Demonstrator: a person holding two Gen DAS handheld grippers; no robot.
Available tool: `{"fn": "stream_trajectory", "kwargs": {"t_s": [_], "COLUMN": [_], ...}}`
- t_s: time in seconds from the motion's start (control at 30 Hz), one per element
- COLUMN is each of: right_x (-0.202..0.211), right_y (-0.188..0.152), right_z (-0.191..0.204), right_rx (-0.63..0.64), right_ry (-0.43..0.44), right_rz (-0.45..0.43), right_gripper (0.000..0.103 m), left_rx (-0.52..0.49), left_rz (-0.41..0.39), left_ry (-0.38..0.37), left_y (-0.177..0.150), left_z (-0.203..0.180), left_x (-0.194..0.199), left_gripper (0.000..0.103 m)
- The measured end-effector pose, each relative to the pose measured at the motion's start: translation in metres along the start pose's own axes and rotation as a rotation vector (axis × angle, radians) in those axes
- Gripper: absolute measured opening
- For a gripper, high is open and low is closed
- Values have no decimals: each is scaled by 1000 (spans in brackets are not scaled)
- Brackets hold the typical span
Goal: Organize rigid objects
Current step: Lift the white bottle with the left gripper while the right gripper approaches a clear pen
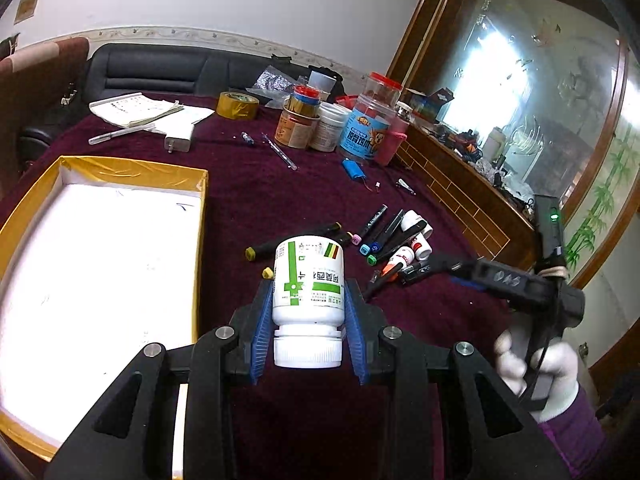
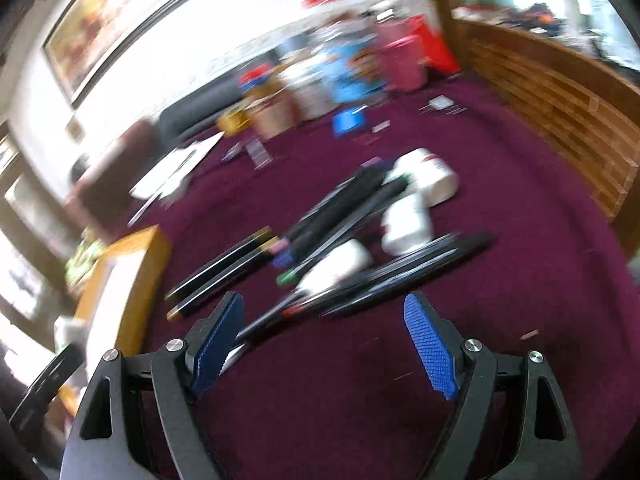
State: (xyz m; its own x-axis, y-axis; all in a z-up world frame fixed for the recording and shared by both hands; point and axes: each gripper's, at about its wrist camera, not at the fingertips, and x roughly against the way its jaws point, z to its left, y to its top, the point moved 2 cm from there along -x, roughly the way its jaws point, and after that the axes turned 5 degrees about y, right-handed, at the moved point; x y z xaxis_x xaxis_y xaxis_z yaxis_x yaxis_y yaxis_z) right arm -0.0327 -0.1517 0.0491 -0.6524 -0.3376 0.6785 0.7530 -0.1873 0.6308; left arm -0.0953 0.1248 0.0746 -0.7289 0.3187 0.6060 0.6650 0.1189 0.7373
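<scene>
Two blue pads [image 1: 262,332] of my left gripper [image 1: 308,320] pinch a white pill bottle [image 1: 308,280] by its lower body, cap toward me, lifted over the purple cloth [image 1: 280,192] just beside the gold-rimmed box [image 1: 202,216]; I reckon that smooth plastic could slide out if I tilt further. My right gripper [image 2: 332,344] hangs wide open and empty near the marker pile [image 2: 320,240], where a blind grab might scatter pens and small bottles
</scene>
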Motion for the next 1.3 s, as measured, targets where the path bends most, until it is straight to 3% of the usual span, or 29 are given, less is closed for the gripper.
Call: {"fn": "stream_trajectory", "kwargs": {"t_s": [0.13, 0.23, 0.57, 0.73, 0.87, 0.93, 1.1, 1.17, 1.27, 1.3], "right_x": [-33, -52, -74, -80, -87, -98, -101, -99, -94, -92], "right_y": [-11, -15, -14, -11, -13, -15, -17, -17, -17, -16], "right_z": [33, 45, 56, 64, 76, 84, 85, 82, 75, 73], "right_rx": [31, 11, 17, 58, 153, 221, 255, 242, 213, 199], "right_ry": [41, 53, -18, -55, -100, -142, -153, -141, -116, -100], "right_rz": [78, 109, 118, 109, 116, 163, 164, 161, 148, 145], "right_gripper": [49, 43, 40, 40, 41, 41, 41, 39, 26, 15], "left_rx": [17, 23, 20, -19, -59, -73, -96, -101, -103, -103], "left_rz": [-11, -16, 0, 27, 97, 124, 154, 161, 171, 175], "left_ry": [5, 16, 16, 74, 81, 88, 108, 111, 112, 114], "left_y": [-3, -6, -15, -19, -31, -37, -44, -46, -47, -48], "left_z": [12, 19, 25, 16, 0, -6, -13, -15, -16, -17], "left_x": [9, 13, 10, 3, -15, -23, -29, -31, -33, -34], "left_gripper": [31, 31, 31, 31, 31, 31, 31, 31, 31, 31]}}
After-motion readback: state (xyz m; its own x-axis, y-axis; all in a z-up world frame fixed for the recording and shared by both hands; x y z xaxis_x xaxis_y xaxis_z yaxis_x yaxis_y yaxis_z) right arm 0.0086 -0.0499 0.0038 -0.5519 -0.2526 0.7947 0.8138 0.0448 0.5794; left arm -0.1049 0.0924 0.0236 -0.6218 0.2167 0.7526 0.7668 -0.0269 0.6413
